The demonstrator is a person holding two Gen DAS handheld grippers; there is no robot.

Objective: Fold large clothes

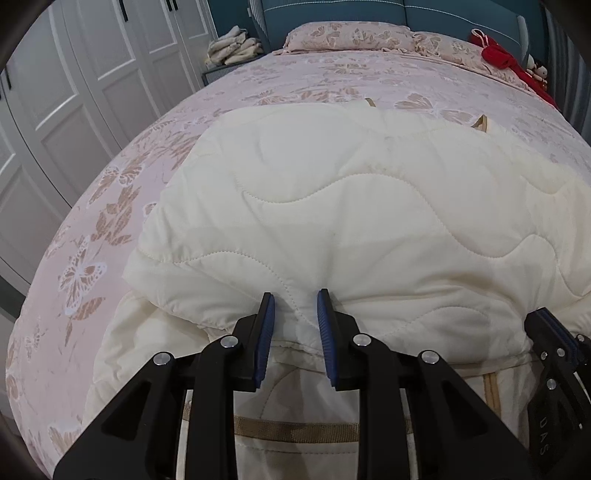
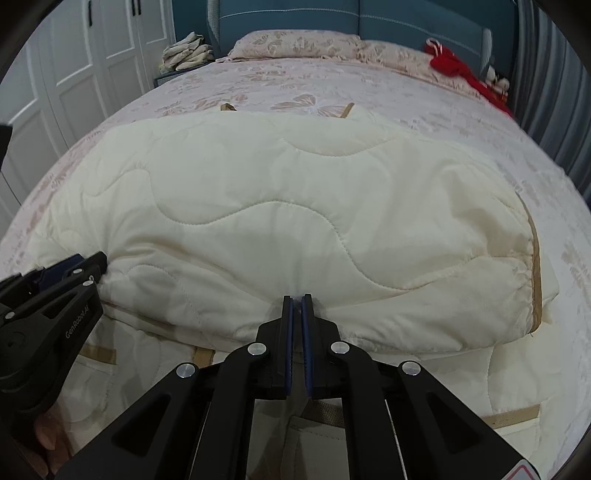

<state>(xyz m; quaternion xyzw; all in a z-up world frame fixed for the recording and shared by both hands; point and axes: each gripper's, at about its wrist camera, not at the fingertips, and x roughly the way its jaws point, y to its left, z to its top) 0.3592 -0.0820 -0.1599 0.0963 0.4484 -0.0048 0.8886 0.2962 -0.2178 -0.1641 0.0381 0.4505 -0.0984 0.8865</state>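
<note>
A cream quilted garment [image 1: 351,206] with tan trim lies folded over on the bed; it also shows in the right wrist view [image 2: 280,206]. My left gripper [image 1: 295,299] sits at its near folded edge with the jaws partly apart around a bunch of the cloth. My right gripper [image 2: 297,297] is shut on the near folded edge further right. Each gripper shows in the other's view: the right one [image 1: 554,332] at the right edge, the left one [image 2: 85,264] at the left edge.
The bed has a pink butterfly-print cover [image 1: 110,206] and pillows [image 1: 351,35] at the headboard. A red item [image 1: 506,59] lies at the far right. White wardrobe doors [image 1: 74,92] stand left, with a pile of cloth [image 1: 236,48] on a nightstand.
</note>
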